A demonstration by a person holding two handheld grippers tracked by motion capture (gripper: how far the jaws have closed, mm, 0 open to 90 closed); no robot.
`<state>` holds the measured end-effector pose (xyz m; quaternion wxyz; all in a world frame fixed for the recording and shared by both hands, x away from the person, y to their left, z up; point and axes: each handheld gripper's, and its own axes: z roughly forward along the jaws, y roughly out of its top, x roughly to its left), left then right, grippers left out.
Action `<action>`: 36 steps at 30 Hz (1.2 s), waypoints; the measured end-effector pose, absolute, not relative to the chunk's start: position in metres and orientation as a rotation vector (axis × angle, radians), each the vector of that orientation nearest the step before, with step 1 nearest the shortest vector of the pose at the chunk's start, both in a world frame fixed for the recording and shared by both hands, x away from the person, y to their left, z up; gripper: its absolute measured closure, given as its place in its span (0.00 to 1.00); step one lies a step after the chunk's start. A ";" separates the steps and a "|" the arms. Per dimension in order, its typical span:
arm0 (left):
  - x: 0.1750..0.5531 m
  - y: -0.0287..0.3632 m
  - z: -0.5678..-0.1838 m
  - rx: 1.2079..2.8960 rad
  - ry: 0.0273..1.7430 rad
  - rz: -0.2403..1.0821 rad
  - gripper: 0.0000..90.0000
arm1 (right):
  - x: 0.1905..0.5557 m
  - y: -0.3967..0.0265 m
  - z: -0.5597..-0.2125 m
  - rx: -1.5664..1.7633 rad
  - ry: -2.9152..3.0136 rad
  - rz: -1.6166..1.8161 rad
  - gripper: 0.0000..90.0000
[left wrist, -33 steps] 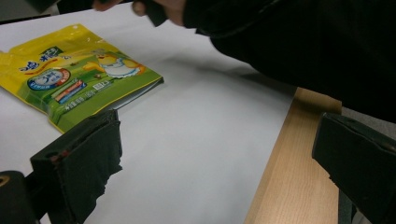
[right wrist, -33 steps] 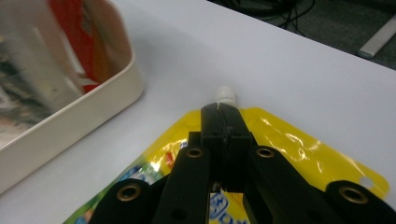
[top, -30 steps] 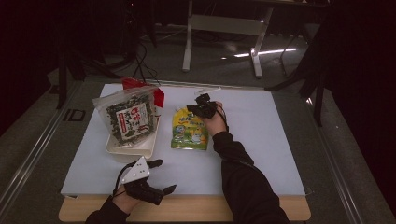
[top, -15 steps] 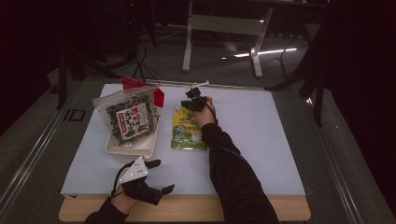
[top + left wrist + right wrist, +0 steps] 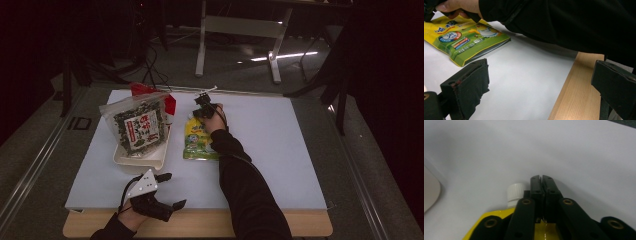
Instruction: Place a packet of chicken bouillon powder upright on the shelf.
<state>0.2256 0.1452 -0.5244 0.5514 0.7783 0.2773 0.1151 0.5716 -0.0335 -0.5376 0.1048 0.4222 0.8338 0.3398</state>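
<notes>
Two packets and one tray are seen on the white sheet (image 5: 280, 150) in the high view. At the left of centre, a shallow cream tray (image 5: 131, 161) is placed, and a clear bag of dark dried seaweed (image 5: 137, 125) is laid in it, tilted, its upper end reaching past the tray's far rim. A red packet (image 5: 169, 103) is partly hidden behind that bag. Just right of the tray, a yellow-green spouted pouch (image 5: 197, 142) is laid flat, with its white cap (image 5: 516, 192) pointed toward the upper part of the frame.

At the lower left, the left gripper (image 5: 170, 191) is held over the sheet's near edge, its jaws spread wide with nothing between them; in the left gripper view only white sheet and wooden table edge (image 5: 576, 92) are seen between the pads. At the centre, the right gripper (image 5: 201, 100) is set at the pouch's top end. In the right gripper view its jaws are pressed together just beside the cap, over the pouch's yellow top edge; whether that edge is pinched cannot be told.

The sheet is carried by a wooden table. Beyond it, a grey floor, cables and a pale table frame (image 5: 240, 27) are seen in a dark room.
</notes>
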 end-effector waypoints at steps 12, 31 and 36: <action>0.226 0.144 -0.524 1.851 0.652 0.289 0.03 | 0.545 -0.041 -0.539 1.196 2.512 1.038 1.00; 0.229 0.142 -0.526 1.865 0.655 0.289 0.03 | 0.486 -0.051 -0.540 1.069 2.585 1.068 1.00; 0.230 0.141 -0.526 1.867 0.653 0.292 0.03 | 0.470 -0.054 -0.540 1.040 2.592 1.067 1.00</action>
